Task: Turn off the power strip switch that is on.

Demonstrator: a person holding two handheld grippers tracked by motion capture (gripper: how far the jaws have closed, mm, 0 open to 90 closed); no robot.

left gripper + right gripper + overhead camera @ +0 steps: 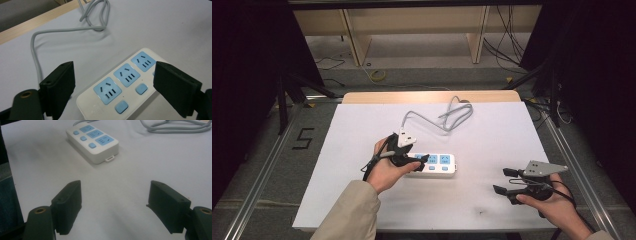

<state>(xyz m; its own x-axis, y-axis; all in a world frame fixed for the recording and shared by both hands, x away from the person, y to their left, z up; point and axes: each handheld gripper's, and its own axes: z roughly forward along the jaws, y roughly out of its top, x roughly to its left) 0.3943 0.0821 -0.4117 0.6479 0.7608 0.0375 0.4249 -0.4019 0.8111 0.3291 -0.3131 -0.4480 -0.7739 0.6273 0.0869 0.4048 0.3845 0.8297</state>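
A white power strip with three blue sockets and blue buttons lies flat in the middle of the white table. Its grey cable runs off to a loose coil near the back edge. My left gripper is at the strip's left end and stands open. In the left gripper view its jaws are wide apart on either side of the power strip, with the pads off it. My right gripper stands open and empty at the front right. The right gripper view shows bare table between its jaws and the power strip farther off.
A white sheet covers the table, with a wooden strip showing along the back edge. Metal rails run along both sides. Beyond the table are a floor with cables and a wooden shelf frame.
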